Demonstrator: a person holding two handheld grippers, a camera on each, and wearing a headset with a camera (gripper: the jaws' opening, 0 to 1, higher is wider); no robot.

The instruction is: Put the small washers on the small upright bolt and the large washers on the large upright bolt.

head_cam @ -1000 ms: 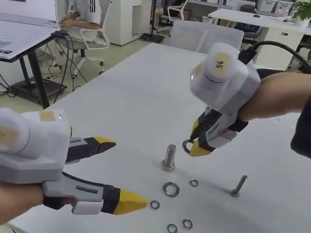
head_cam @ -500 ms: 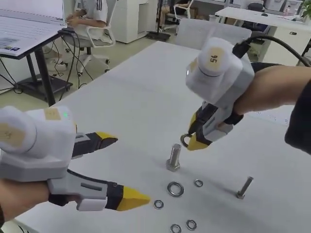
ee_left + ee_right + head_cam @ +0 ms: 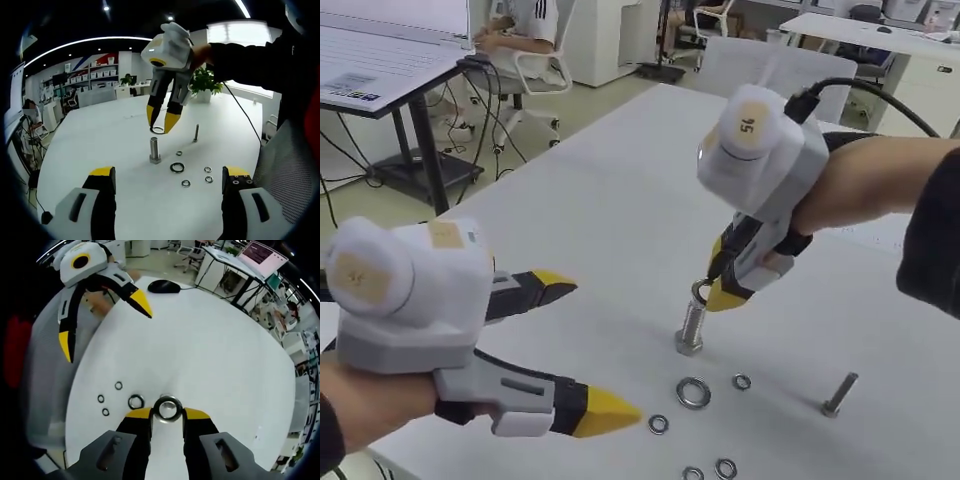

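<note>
Washer pinched in right tongs angled down over large bolt, left tongs gaping, held level

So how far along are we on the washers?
Done: nothing seated that I can see; the large bolt and small bolt both look bare. In hand: right gripper holds a large washer just above the large bolt. Remaining: one loose large washer and four small washers on the table; left gripper open.
</note>
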